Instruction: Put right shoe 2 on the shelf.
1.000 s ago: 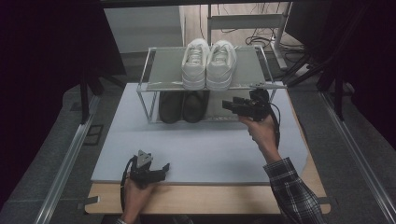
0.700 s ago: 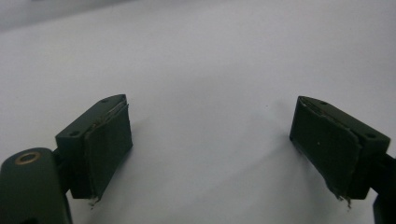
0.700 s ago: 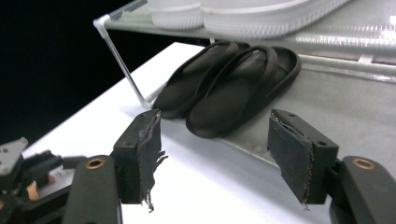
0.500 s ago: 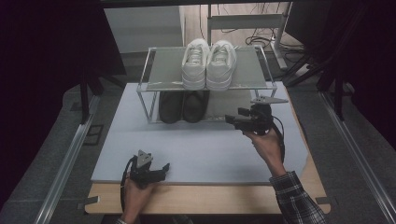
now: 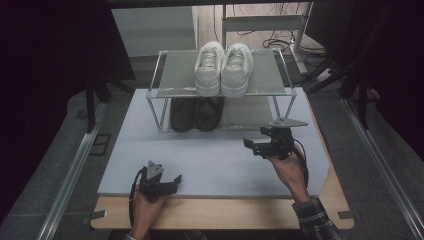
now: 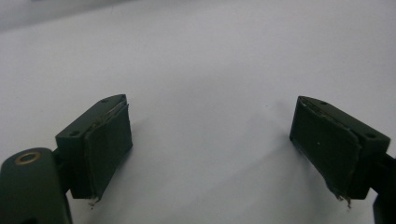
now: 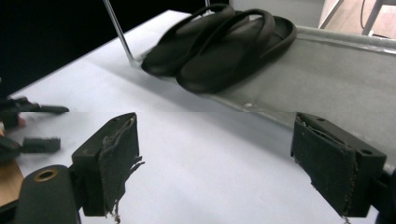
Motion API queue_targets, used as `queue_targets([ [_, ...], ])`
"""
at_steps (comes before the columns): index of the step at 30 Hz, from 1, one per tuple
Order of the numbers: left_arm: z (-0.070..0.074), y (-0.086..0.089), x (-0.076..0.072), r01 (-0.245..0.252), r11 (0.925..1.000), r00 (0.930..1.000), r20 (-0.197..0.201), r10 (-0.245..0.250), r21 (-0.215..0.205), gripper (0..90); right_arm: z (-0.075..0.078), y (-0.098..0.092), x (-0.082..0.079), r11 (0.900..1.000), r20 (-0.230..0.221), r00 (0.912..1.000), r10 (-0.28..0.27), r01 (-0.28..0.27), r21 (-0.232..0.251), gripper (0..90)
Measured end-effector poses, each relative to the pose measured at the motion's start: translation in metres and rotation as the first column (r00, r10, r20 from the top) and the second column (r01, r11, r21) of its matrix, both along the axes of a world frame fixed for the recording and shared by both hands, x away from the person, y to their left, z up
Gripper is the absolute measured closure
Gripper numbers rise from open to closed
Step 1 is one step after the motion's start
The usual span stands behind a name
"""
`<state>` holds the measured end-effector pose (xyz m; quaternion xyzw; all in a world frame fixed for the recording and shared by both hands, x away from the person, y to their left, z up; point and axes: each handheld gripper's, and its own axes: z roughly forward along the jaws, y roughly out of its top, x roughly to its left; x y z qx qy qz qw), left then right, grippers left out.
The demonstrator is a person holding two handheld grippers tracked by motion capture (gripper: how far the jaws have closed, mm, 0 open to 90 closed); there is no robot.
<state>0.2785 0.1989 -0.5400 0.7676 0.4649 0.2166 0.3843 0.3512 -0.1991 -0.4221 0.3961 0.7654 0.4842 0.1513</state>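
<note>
Our left gripper (image 5: 172, 181) sits at the tabletop's near edge, left of centre, jaws wide, nothing between them. Our right gripper (image 5: 251, 146) is further in toward the right edge, jaws just been opening, empty. Beyond it, black sandals (image 7: 219, 44) lie on the shoe rack's (image 5: 280, 92) lower shelf, left part. White sneakers (image 5: 223, 67) on top shelf, far edge.

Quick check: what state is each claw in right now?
Left claw: open, empty.
Right claw: open, empty, jaws just been opening.
</note>
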Motion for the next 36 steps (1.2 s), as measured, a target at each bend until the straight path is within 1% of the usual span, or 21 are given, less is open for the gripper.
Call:
queue_targets([
  [4, 0.0, 0.0, 0.0, 0.0, 1.0, 1.0, -0.002, 0.0, 0.0, 12.3, -0.01, -0.003, -0.006, 0.999, -0.002, 1.0, 0.007, -0.007, -0.035, 14.2],
  [7, 0.0, 0.0, 0.0, 0.001, 1.0, 1.0, -0.001, -0.001, 0.002, 12.3, -0.019, -0.004, -0.011, 0.997, -0.002, 0.9999, 0.012, -0.012, -0.075, 13.6],
  [10, 0.0, 0.0, 0.0, -0.001, 1.0, 1.0, -0.002, 0.001, 0.0, 12.4, -0.028, -0.005, -0.016, 0.994, -0.002, 0.9999, 0.012, -0.012, -0.105, 12.8],
  [11, 0.0, 0.0, 0.0, -0.001, 1.0, 1.0, -0.003, 0.001, 0.0, 12.3, -0.036, -0.006, -0.018, 0.993, -0.014, 0.9998, 0.011, -0.013, -0.115, 11.3],
  [12, 0.0, 0.0, 0.0, -0.001, 1.0, 1.0, -0.003, 0.001, 0.0, 12.3, -0.036, -0.006, -0.018, 0.993, -0.014, 0.9998, 0.011, -0.013, -0.115, 11.3],
  [15, 0.0, 0.0, 0.0, 0.0, 1.0, 1.0, -0.002, 0.0, -0.001, 12.3, -0.048, -0.005, -0.023, 0.988, -0.011, 0.9999, 0.004, -0.005, -0.153, 7.6],
  [17, 0.0, 0.0, 0.0, -0.001, 1.0, 1.0, -0.003, 0.001, 0.0, 12.3, -0.056, -0.006, -0.026, 0.986, -0.017, 0.9999, 0.002, -0.005, -0.166, 5.2],
  [19, 0.0, 0.0, 0.0, -0.001, 1.0, 1.0, -0.002, 0.001, 0.0, 12.3, -0.064, -0.007, -0.03, 0.985, -0.026, 0.9997, -0.002, -0.003, -0.175, 3.0],
  [21, 0.0, 0.0, 0.0, -0.001, 1.0, 1.0, -0.002, 0.001, 0.0, 12.4, -0.072, -0.009, -0.033, 0.985, -0.039, 0.9992, -0.005, -0.002, -0.173, 1.4],
  [24, 0.0, 0.0, 0.0, 0.0, 1.0, 1.0, -0.001, 0.0, -0.001, 12.4, -0.082, -0.012, -0.039, 0.984, -0.041, 0.9991, -0.011, 0.004, -0.177, 0.0],
  [27, 0.0, 0.0, 0.0, 0.0, 1.0, 1.0, -0.001, 0.0, -0.001, 12.3, -0.092, -0.015, -0.044, 0.984, -0.048, 0.9989, -0.005, -0.004, -0.181, 0.0],
  [29, 0.0, 0.0, 0.0, 0.0, 1.0, 1.0, -0.001, 0.0, -0.001, 12.4, -0.099, -0.016, -0.047, 0.978, -0.053, 0.9985, -0.008, -0.003, -0.209, 0.0],
  [30, 0.0, 0.0, 0.0, 0.0, 1.0, 1.0, -0.001, 0.0, -0.001, 12.4, -0.102, -0.016, -0.048, 0.973, -0.053, 0.9986, -0.007, -0.005, -0.231, 0.0],
  [32, 0.0, 0.0, 0.0, 0.0, 1.0, 1.0, -0.001, 0.0, -0.001, 12.4, -0.107, -0.016, -0.051, 0.968, -0.055, 0.9984, -0.014, -0.001, -0.251, 0.0],
  [34, 0.0, 0.0, 0.0, 0.0, 1.0, 1.0, -0.001, 0.0, -0.001, 12.3, -0.111, -0.018, -0.053, 0.975, -0.039, 0.9989, -0.026, 0.017, -0.223, 0.0],
  [36, 0.0, 0.0, 0.0, 0.0, 1.0, 1.0, -0.001, 0.0, -0.001, 12.3, -0.113, -0.019, -0.055, 0.976, -0.022, 0.9993, -0.031, 0.025, -0.215, 0.0],
])
